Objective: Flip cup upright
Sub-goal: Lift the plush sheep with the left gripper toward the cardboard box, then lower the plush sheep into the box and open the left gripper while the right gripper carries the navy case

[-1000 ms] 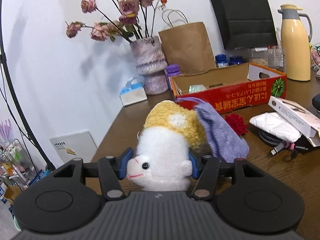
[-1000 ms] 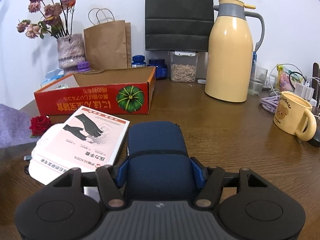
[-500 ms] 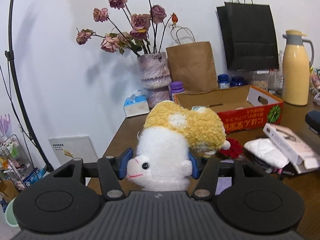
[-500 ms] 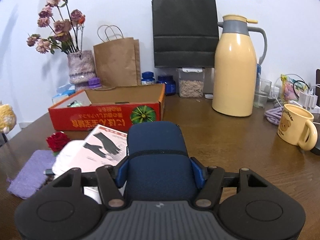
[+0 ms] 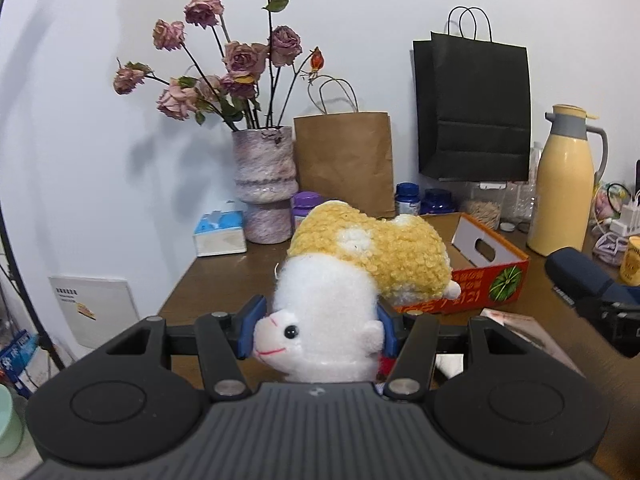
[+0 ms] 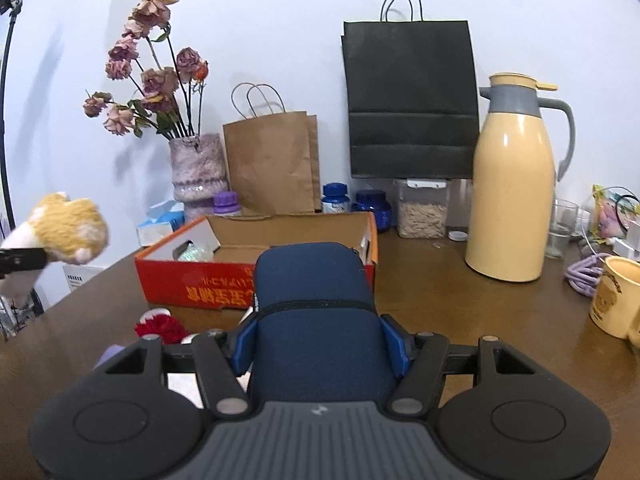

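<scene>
Both grippers now sit higher above the tabletop than a second ago, and the purple cloth that hung beside the toy is gone from the left wrist view. The left gripper (image 5: pixel 318 334) is clamped on the white head of a plush toy (image 5: pixel 360 268), whose yellow body sticks forward in the air. The right gripper (image 6: pixel 320 338) is clamped on a dark blue pouch (image 6: pixel 316 304), also lifted clear of the wood.

The cup (image 6: pixel 618 298), a pale yellow mug with a bear print, stands upright at the right edge of the tabletop, mouth up, untouched by either gripper. Just behind it lies a coiled lilac cable (image 6: pixel 582 272).

The brown wooden tabletop (image 6: pixel 460 304) carries a red cardboard box (image 6: pixel 208 280) near its middle, with a red fabric rose (image 6: pixel 162 326) in front of it. Along the back edge, against a white wall, stand a vase (image 6: pixel 196 170) of dried roses, a brown paper bag (image 6: pixel 272 160), a black paper bag (image 6: pixel 410 100), blue-lidded jars and a tall yellow thermos jug (image 6: pixel 510 192). A tissue box (image 5: pixel 219 234) sits at the back left corner.
</scene>
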Motion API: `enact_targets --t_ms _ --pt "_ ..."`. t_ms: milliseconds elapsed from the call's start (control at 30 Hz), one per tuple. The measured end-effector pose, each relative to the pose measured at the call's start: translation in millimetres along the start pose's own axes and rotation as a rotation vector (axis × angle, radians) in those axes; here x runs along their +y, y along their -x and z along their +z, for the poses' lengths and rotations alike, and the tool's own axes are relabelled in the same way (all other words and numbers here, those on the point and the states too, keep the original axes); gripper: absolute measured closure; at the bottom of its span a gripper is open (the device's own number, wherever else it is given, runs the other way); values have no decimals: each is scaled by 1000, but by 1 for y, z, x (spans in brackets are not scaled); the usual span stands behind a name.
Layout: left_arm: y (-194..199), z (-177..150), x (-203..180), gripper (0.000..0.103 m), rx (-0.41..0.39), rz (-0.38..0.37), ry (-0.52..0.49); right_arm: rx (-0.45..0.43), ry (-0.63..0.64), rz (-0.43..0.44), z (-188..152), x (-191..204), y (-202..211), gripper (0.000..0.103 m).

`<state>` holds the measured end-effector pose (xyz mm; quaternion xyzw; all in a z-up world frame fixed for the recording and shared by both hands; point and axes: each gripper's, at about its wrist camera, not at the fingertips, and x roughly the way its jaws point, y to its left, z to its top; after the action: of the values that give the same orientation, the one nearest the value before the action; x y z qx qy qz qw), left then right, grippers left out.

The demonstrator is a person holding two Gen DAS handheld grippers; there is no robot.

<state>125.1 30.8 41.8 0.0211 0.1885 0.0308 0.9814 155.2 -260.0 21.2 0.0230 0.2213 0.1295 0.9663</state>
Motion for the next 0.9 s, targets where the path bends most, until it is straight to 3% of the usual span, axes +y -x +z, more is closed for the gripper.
enact_targets --t_ms 900 --pt "-81 53 -18 46 17 -50 122 -45 -32 61 69 36 -77 41"
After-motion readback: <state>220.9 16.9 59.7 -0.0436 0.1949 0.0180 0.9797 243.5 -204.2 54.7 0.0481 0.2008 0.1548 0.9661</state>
